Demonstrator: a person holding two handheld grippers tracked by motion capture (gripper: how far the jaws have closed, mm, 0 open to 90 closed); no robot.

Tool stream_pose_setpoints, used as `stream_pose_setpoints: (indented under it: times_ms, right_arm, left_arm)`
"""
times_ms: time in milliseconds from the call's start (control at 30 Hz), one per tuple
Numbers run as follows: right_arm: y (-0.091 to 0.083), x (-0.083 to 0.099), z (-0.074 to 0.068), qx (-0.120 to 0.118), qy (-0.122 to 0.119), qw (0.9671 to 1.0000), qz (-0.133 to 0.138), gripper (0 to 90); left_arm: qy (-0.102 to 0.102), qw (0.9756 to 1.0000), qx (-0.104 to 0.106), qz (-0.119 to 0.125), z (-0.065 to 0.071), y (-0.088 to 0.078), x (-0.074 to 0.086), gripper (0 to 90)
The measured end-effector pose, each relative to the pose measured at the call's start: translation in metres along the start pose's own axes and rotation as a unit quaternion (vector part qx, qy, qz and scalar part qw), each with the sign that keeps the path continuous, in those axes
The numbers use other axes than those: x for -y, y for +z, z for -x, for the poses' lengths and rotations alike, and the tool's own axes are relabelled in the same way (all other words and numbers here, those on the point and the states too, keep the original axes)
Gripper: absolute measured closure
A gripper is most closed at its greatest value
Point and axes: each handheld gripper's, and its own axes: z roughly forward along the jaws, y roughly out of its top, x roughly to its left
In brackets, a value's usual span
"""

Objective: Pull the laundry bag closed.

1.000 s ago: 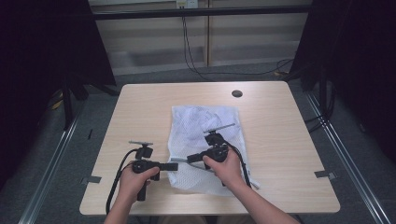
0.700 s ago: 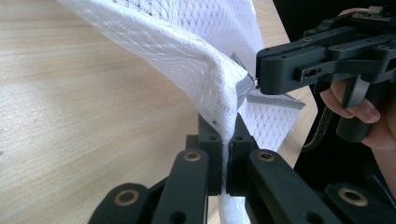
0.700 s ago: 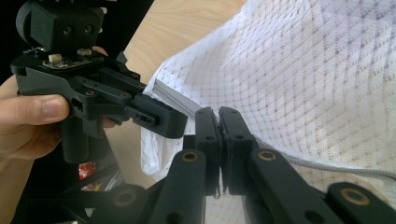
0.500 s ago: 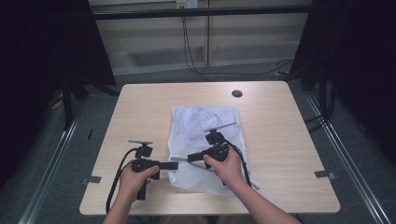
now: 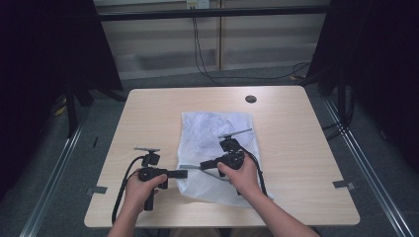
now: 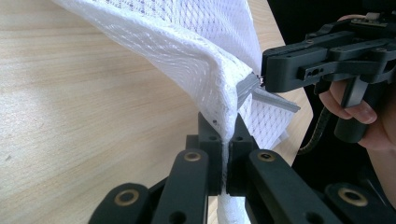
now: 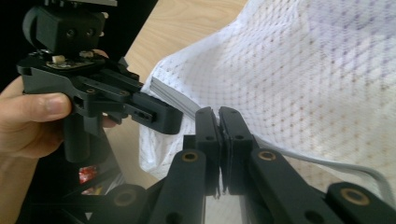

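A white mesh bag [image 5: 217, 133] with a grey zipper [image 7: 173, 95] lies on the wooden table [image 5: 148, 113], its near left corner lifted. My left gripper [image 6: 223, 135] is shut on the mesh at that corner, beside the zipper's end [image 6: 275, 99]. In the high view it [image 5: 185, 173] points right from the bag's left edge. My right gripper [image 7: 218, 116] is shut on the zipper strip, and the grey tape runs out on both sides of its jaws. From above, it [image 5: 202, 164] points left over the bag. The two tips nearly meet.
A round dark grommet [image 5: 251, 98] sits in the table's far right part. Black cables trail from both grippers toward the near edge. Dark curtains and metal floor rails flank the table.
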Motion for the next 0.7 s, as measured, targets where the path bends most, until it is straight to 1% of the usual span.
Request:
stream_pose_setpoints:
  times_ms: [33,100,200,300,500,567,600,633,700]
  right_arm:
    - [-0.0003,0.0003,0.0,0.001,-0.001,1.0,-0.002,87.1]
    - [-0.0003,0.0007,0.0003,0.001,-0.002,1.0,-0.002,87.1]
    - [-0.0004,0.0007,0.0006,0.0,-0.002,1.0,-0.002,87.1]
    - [-0.0001,0.0005,0.001,0.0,-0.001,1.0,-0.004,87.1]
    - [-0.0001,0.0012,0.0017,-0.003,-0.003,1.0,-0.004,87.1]
    - [-0.0006,0.0014,0.0018,-0.001,-0.004,1.0,-0.005,87.1]
    - [-0.0014,0.0015,0.0024,0.001,-0.003,1.0,-0.007,87.1]
    - [-0.0022,0.0019,0.0036,0.002,-0.001,1.0,-0.005,87.1]
    - [-0.0035,0.0029,0.0057,-0.001,0.002,1.0,-0.004,87.1]
  left_arm:
    - [-0.004,1.0,-0.001,0.003,0.0006,0.0003,0.0001,88.5]
    - [0.003,1.0,-0.001,-0.003,-0.0003,0.0002,-0.0001,88.5]
    - [-0.001,1.0,-0.001,-0.002,0.0002,0.0001,-0.0006,88.5]
    - [0.002,1.0,-0.003,-0.005,-0.0002,-0.0001,-0.0004,88.5]
    - [-0.001,1.0,-0.002,-0.001,0.0004,0.0004,-0.0001,88.5]
    - [0.0,1.0,-0.007,0.002,-0.0004,-0.0007,-0.0002,88.5]
    - [-0.005,0.9999,-0.006,0.007,0.0001,-0.0014,-0.0001,88.5]
    - [-0.001,1.0,-0.005,0.005,-0.0005,-0.0024,-0.0001,88.5]
    - [0.0,1.0,-0.005,0.004,0.0001,-0.0023,0.0002,88.5]
